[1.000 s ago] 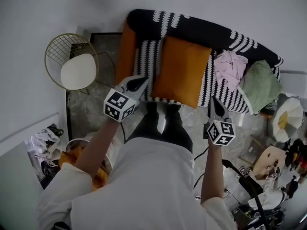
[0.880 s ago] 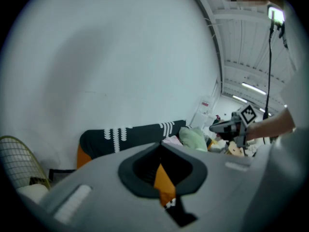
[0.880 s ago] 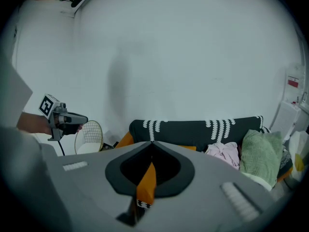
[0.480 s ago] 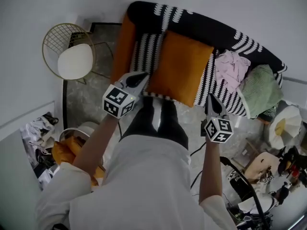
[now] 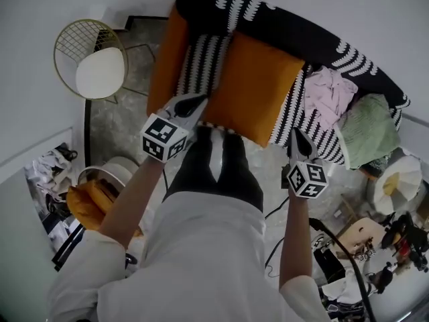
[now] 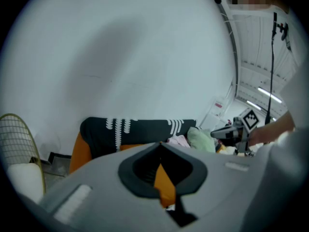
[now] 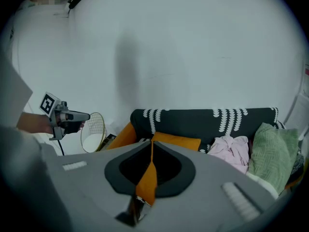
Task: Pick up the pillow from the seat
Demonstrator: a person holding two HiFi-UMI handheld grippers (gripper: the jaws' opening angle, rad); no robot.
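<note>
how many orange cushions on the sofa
2. One orange pillow lies on the middle of the seat; another orange cushion stands at the left end of the sofa. Clothes at the right end may hide more.

In the left gripper view, the left hand-held gripper [image 6: 161, 145] hides the sofa [image 6: 140, 128] seat ahead of it behind its own grey body. Only the top edge of the pillow [image 6: 128, 147] clears it. Whether the orange strip [image 6: 163, 180] between its closed jaws is pillow or gripper cannot be told. The wire chair [image 6: 14, 139] to its left is cut off by the picture's rim. The right hand-held gripper [image 7: 152, 143] likewise covers the pillow's lower part. In the head view, the left one's tip overlaps the pillow's near corner, and contact is unclear. The clutter [image 5: 395, 247] right of the right one is too small to name.
</note>
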